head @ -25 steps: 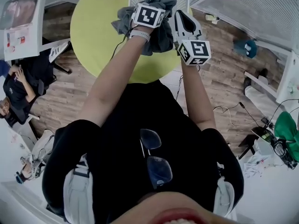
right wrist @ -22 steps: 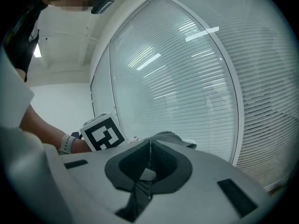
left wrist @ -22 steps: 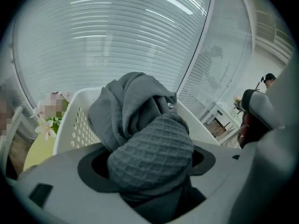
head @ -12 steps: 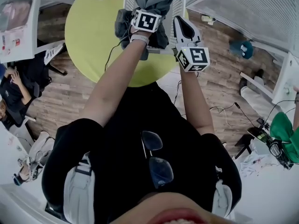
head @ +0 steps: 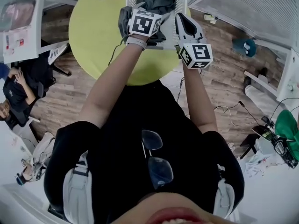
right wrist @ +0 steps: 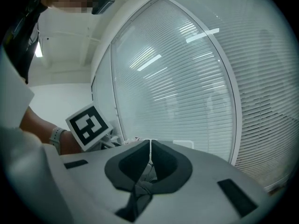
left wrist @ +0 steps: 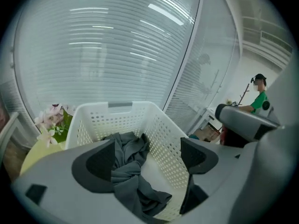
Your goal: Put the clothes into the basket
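This is the release step. The left gripper (left wrist: 148, 157) hangs over the white basket (left wrist: 117, 110), which stands on the round green desk (head: 93, 36). Its jaws are wide apart and opening, no longer pinching anything. The grey garment (left wrist: 128, 171) runs up between them, lying against the inner face of the left-hand pad and well clear of the other. From there it trails down into a crumpled heap on the basket floor. In the head view part of the cloth seems to hang over the basket's near rim rather than inside it.

The right gripper (right wrist: 150, 146) is held just beside the basket with its jaws pressed together. A grey fold shows low between them, but the view is too tight to tell whether that is cloth or part of the gripper itself.

The next move, as I judge it, calls for lifting the left jaws straight up off the cloth, then tucking in whatever hangs outside.
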The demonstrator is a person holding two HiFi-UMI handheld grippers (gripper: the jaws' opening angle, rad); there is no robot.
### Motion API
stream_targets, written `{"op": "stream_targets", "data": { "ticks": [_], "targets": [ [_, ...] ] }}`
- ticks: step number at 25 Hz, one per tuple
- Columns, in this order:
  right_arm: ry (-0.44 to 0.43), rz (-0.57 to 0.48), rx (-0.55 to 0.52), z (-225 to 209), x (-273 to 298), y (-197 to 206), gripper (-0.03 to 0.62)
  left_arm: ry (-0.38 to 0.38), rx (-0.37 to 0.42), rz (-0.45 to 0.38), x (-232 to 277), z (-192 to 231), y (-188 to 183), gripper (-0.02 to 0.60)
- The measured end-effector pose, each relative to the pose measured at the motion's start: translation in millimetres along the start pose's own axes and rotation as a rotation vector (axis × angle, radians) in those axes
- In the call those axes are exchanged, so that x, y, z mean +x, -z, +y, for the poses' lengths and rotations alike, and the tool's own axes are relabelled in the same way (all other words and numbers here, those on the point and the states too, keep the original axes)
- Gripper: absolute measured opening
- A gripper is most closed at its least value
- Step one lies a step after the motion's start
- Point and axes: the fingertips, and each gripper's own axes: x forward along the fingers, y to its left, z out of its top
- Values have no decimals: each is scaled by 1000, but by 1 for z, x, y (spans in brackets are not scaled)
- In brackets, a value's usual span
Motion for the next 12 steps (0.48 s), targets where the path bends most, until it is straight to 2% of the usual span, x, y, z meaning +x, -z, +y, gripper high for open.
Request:
{"op": "stream_targets", "data": {
  "ticks": [8,12],
  "targets": [
    [-49,-9,-40,58,-11,-10,26,109,70,-100,-96,-10,-2,426],
    [-78,-3,-80,104,-13,-10,26,143,160,-131,-145,-1,12,413]
  ]
}}
